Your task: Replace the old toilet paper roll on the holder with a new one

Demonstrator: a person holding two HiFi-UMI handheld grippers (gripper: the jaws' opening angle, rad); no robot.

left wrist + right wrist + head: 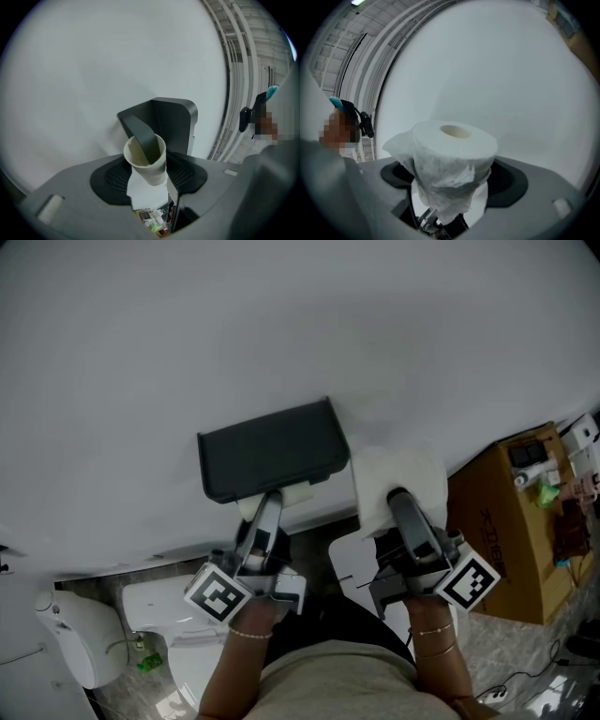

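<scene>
Closest to the lens in the head view: beige shirt front (337, 681) along the bottom edge, two forearms reaching up from it. Just above those, left gripper (270, 502) centre-left, tucked right under the dark grey box-shaped wall holder (272, 448). Right gripper (398, 498) centre-right, just beside the holder.

Looks like the take-the-old-one-off step. Left jaws closed on the lower end of the bare tan cardboard tube (152, 166), middle of the left gripper view, with the holder's dark curved arm (140, 133) poking down into the open top. So not off yet, by the look of it. Right jaws clamped round the full white toilet paper roll (454, 150), loose sheet hanging down the front, held clear of the holder.

Next up, probably: sliding the tube along and off the free end of that arm without tilting and jamming it, ditching it somewhere, then threading the fresh roll's hole onto the same arm.

Worth noting across views: arm inside tube only visible from the left gripper view. From the head view, barely a pale sliver under the holder. Roll's core hole only visible from the right gripper view. Head view alone for the layout: white toilet (164, 610) lower left, brown cardboard box (506, 521) far right.
</scene>
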